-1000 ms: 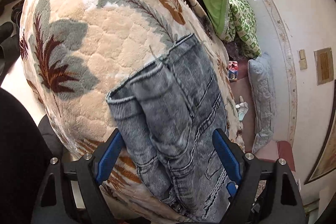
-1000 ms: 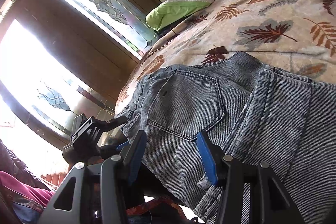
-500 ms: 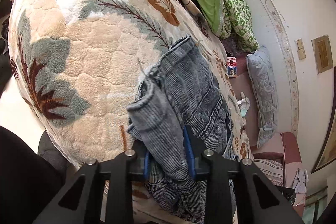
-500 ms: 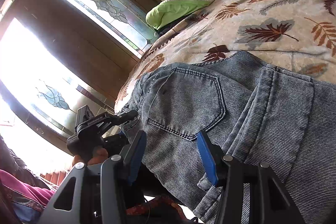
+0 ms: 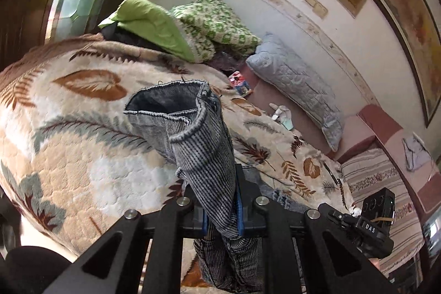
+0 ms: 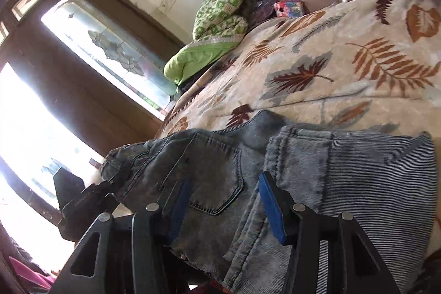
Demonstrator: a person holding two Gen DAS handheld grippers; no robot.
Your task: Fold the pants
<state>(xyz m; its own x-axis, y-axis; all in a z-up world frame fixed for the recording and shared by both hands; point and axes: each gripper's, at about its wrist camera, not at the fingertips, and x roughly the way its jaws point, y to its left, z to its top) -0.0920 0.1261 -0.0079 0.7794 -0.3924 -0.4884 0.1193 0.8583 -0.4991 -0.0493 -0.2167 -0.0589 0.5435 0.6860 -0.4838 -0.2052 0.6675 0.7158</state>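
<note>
Seen from the left wrist, far left: a stretch of cream blanket (image 5: 82, 156) with brown and grey leaf prints, spread over the bed. At the middle, the pants (image 5: 198, 134), grey washed denim, with one ribbed leg raised off the blanket and its hem hanging open like a tube. Pinched low on that leg by the left tongs (image 5: 220, 197), narrow and closing, blue pads pressed on the fabric from both sides, more denim drooping below them. Behind, at the head of the bed, a bright green quilt (image 5: 154, 26) heaped against a green-and-white patterned one, then a pale quilted pillow (image 5: 297, 81) propped along the wall. Farther right, a framed picture (image 5: 408, 26) on the wall. Seen from the right wrist, far left: a bright window (image 6: 110, 46) in a dark wooden frame, and beneath it the left tongs again, clamped on the near edge of the denim. At the middle, the seat of the pants lying flat on the blanket, back pocket (image 6: 209, 170) facing up. Just in front, the right tongs (image 6: 224, 200), spread about halfway, one blue pad on each side of the pocket's lower corner, no pinch on the cloth visible. To the right, the folded-over ribbed leg lying across the rest of the pants, touching it along a seam.
</note>
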